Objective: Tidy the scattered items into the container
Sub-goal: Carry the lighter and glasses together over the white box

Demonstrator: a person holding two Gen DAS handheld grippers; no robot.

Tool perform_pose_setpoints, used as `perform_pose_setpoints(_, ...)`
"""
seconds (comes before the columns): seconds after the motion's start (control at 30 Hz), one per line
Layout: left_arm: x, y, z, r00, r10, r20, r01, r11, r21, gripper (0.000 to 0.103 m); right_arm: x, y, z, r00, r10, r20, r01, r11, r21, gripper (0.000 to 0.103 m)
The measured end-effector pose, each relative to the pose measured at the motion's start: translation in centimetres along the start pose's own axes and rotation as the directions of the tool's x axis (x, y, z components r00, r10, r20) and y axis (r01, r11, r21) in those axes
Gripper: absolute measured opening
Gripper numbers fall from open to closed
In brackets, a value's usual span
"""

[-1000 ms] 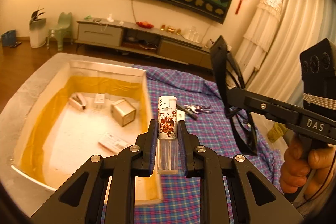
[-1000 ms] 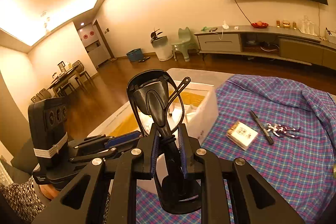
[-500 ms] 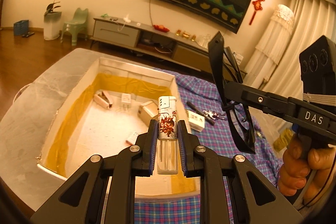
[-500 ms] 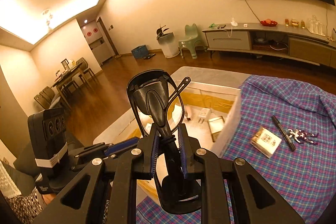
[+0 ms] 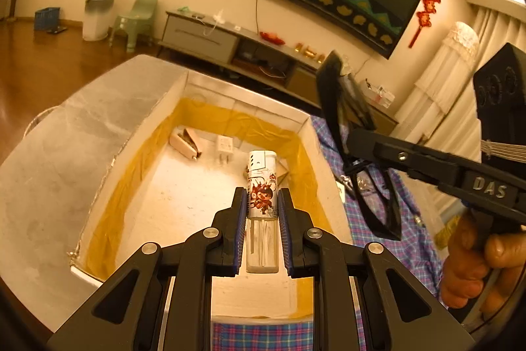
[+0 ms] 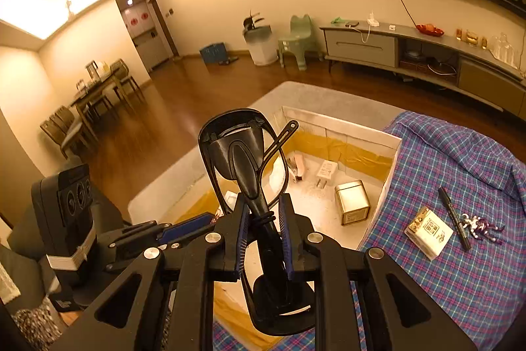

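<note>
My left gripper (image 5: 262, 203) is shut on a clear lighter (image 5: 262, 186) with a red cartoon print, held upright above the open white box (image 5: 144, 134) with yellow lining. My right gripper (image 6: 262, 213) is shut on black glasses (image 6: 243, 160), held over the box's near-left part (image 6: 391, 153). The right gripper and glasses (image 5: 355, 134) show at the right of the left wrist view. The left gripper (image 6: 184, 227) shows at lower left in the right wrist view. Inside the box lie a stapler (image 5: 185, 143), a white charger (image 5: 224, 147) and a small metal tin (image 6: 352, 202).
On the plaid cloth (image 6: 460, 268) right of the box lie a white card box (image 6: 429, 232), a black pen (image 6: 453, 217) and a small purple figure (image 6: 481, 226). The box sits on a grey surface (image 5: 65, 153). A TV cabinet (image 6: 411, 55) stands behind.
Both grippers have moved left, from above the plaid cloth to above the box, each still holding its item. The box interior now fills the middle of both views.
</note>
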State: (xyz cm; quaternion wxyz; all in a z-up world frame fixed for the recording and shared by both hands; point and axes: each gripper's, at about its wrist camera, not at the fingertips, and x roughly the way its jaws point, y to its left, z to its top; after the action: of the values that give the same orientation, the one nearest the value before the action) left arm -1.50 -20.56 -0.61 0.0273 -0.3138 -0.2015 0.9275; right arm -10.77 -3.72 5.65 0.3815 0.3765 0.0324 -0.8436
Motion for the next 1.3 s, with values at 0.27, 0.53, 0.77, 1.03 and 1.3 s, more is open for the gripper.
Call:
perform_pose_setpoints(0.27, 0.6, 3.0, 0.2, 0.998, 0.041, -0.048, -0.044, 0.996, -0.077, 0.019, 4.1, 0.3, 1.5, 0.996, -0.04, -0.081, 0.037, 0.999, -0.04, 0.019)
perform_pose_setpoints(0.53, 1.2, 3.9, 0.0, 0.995, 0.061, -0.08, -0.068, 0.994, -0.086, 0.019, 7.9, 1.6, 2.3, 0.979, -0.118, -0.163, 0.092, 0.983, -0.16, 0.019)
perform_pose_setpoints(0.77, 2.4, 4.0, -0.5, 0.99, 0.057, -0.129, -0.068, 0.994, -0.082, 0.019, 11.1, 1.7, 2.5, 0.952, -0.173, -0.253, 0.108, 0.962, -0.252, 0.019)
perform_pose_setpoints(1.03, 3.2, 4.5, -0.6, 0.985, 0.052, -0.162, -0.07, 0.991, -0.11, 0.019, 14.3, 2.8, 2.2, 0.917, -0.239, -0.32, 0.101, 0.915, -0.392, 0.019)
perform_pose_setpoints(1.3, 3.4, 4.6, -0.4, 0.984, 0.027, -0.175, -0.052, 0.989, -0.137, 0.019, 16.7, 3.7, 2.3, 0.891, -0.274, -0.362, 0.07, 0.871, -0.487, 0.019)
